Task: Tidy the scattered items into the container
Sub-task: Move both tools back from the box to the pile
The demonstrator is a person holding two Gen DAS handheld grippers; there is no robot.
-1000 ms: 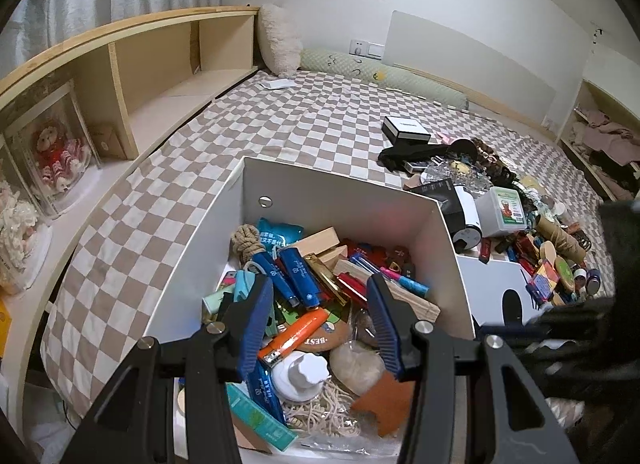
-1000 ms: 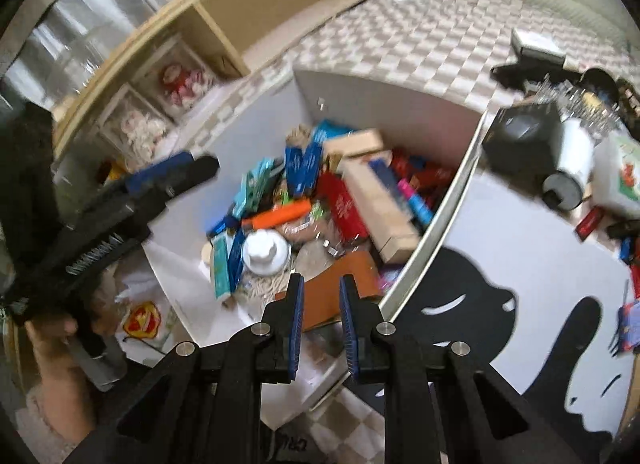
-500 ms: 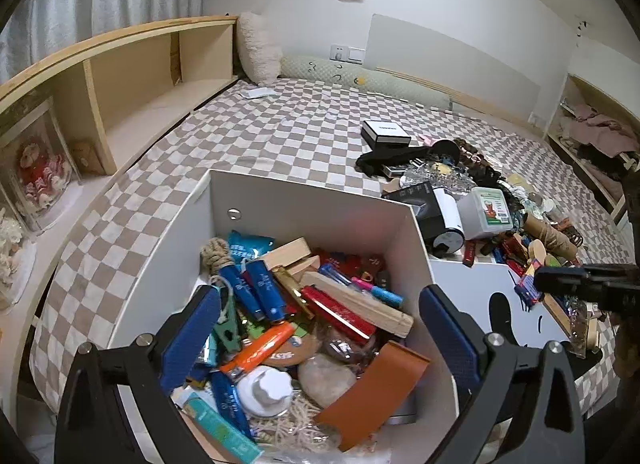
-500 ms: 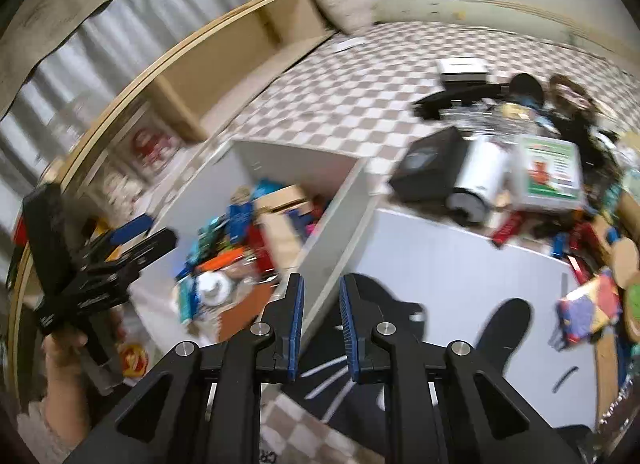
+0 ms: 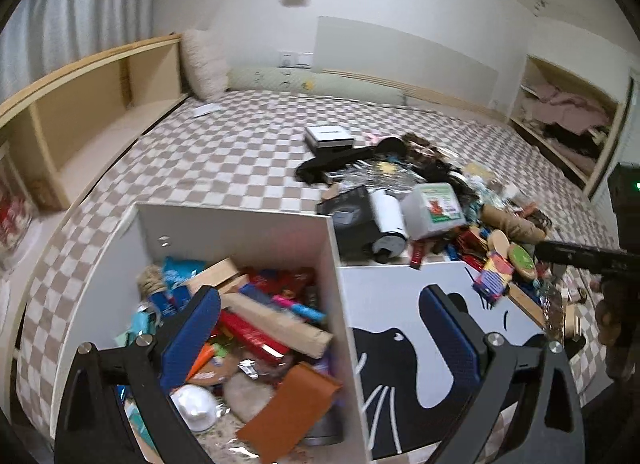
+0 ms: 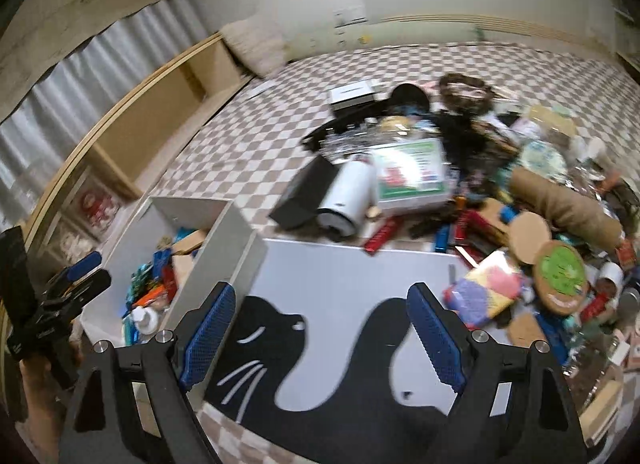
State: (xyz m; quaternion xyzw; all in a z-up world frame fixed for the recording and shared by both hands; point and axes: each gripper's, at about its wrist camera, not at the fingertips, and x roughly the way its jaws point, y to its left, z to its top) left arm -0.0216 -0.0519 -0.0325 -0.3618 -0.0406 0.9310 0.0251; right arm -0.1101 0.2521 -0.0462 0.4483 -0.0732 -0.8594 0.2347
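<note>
The white container holds several small items, with a brown leather piece on top near its front. My left gripper is open over the container's right wall, nothing between its fingers. In the right wrist view the container is at the left. My right gripper hangs over the white cat-print lid; its jaws are opening and nothing is between them. Scattered items lie beyond: a white cylinder, a green-labelled box, a colourful pack and a green-topped cork disc.
The pile spreads across the checked mat to the right of the lid. A wooden shelf runs along the left. A hand holds the left gripper at the left edge.
The right gripper swung from over the container to over the cat lid, and its shut jaws spread apart. The left gripper's jaws widened and it shifted right.
</note>
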